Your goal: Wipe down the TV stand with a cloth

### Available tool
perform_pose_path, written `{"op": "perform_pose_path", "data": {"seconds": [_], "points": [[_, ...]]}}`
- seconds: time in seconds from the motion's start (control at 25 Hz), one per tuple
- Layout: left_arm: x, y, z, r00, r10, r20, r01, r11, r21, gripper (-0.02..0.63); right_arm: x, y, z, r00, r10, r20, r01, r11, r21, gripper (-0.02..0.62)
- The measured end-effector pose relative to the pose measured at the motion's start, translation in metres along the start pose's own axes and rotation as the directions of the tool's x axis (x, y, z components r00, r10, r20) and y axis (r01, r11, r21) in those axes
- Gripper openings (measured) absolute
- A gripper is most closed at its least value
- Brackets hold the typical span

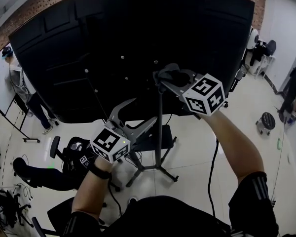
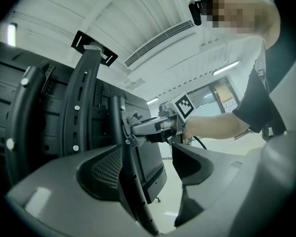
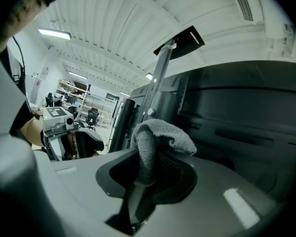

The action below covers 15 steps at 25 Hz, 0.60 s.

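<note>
I hold the grey cloth (image 3: pixel 160 135) in the right claw (image 3: pixel 153 167). Its jaws are closed on the lower part of the cloth, so the loose folded end stands out past the tips and can meet the surface before the hard jaws do. I judge this is the reason for such a grip: the soft part does the rubbing.

In the head view the right claw (image 1: pixel 168 79) is high on the pole of the TV stand (image 1: pixel 160 132), just under the dark back of the television (image 1: pixel 138 33). In the left gripper view the cloth (image 2: pixel 133 120) seems to be pressed against this pole (image 2: pixel 129 181) from the far side. I therefore think that the wiping of the upright is the step in hand, near its top end.

The left claw (image 1: pixel 140 113) is lower and near the same pole. Its jaws stand apart and hold nothing. In its own view the pole runs up through the gap, close to the meshed pad of one jaw, and floor shows between the pole and the other jaw. I cannot tell if that pad touches the pole. Probably I put this claw there to steady the stand while the other rubs.

The feet of the stand (image 1: pixel 153 171) are well below both claws.
</note>
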<state>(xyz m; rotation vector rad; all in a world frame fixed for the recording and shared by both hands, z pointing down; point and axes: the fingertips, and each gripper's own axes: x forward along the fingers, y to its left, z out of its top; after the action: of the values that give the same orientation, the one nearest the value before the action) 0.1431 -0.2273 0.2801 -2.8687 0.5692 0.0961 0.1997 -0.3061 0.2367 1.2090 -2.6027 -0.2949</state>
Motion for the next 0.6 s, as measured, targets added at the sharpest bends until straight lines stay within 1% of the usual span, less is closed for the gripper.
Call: {"op": "perform_pose_path", "data": {"seconds": [0.28, 0.6], "points": [[-0.002, -0.006, -0.022, 0.999, -0.012, -0.035, 0.011, 0.999, -0.03, 0.342, 0.001, 0.009, -0.032, 1.0, 0.003, 0.007, -0.004, 0.996, 0.087, 0.08], [-0.006, -0.007, -0.045, 0.998, -0.02, -0.065, 0.016, 0.998, -0.068, 0.342, 0.009, 0.025, -0.075, 0.998, 0.006, -0.064, 0.0, 0.995, 0.096, 0.083]]}}
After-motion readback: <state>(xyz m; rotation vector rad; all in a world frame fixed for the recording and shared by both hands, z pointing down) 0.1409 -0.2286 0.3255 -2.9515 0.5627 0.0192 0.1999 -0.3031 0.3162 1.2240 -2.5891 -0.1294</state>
